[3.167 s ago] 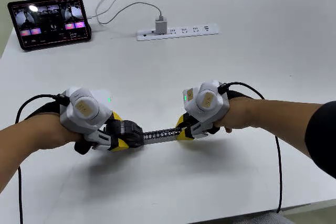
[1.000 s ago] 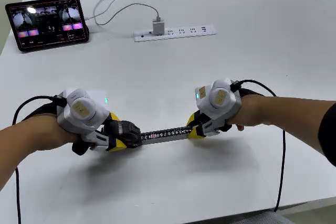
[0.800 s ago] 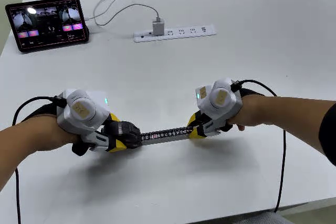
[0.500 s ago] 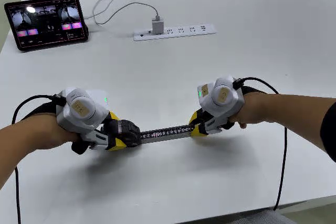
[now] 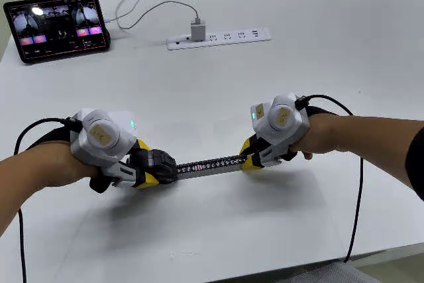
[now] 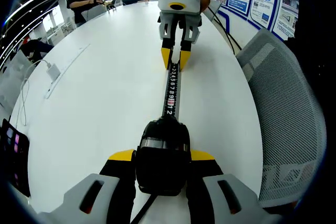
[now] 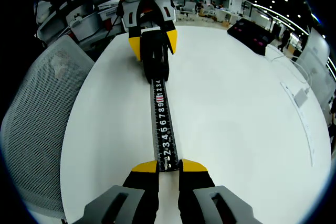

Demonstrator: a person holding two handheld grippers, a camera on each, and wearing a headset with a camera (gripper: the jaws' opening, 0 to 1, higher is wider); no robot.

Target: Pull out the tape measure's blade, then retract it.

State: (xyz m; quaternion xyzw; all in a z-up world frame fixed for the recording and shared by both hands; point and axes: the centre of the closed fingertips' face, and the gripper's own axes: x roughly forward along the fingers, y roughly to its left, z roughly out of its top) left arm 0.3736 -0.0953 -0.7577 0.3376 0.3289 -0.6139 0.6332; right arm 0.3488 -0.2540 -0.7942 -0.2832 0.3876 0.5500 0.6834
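Observation:
The black tape measure case (image 5: pixel 159 166) lies just above the white table, clamped between the yellow-tipped jaws of my left gripper (image 5: pixel 147 169); in the left gripper view the case (image 6: pixel 163 152) sits between the two pads. Its numbered blade (image 5: pixel 209 164) runs rightward to my right gripper (image 5: pixel 248 159), which is shut on the blade's end. In the right gripper view the blade (image 7: pixel 161 131) stretches from my right gripper (image 7: pixel 168 167) to the case (image 7: pixel 155 56) held by the left gripper. The left gripper view shows the blade (image 6: pixel 172 91) reaching the right gripper (image 6: pixel 175 59).
A tablet (image 5: pixel 55 26) with a lit screen stands at the back left. A white power strip (image 5: pixel 218 36) with a charger and white cable lies behind the grippers. Black cables trail from both grippers along the table. A mesh chair (image 6: pixel 286 114) stands by the table's near edge.
My right gripper has moved to the right with the blade's end, so more blade is out than before. The left gripper and the case have stayed put.

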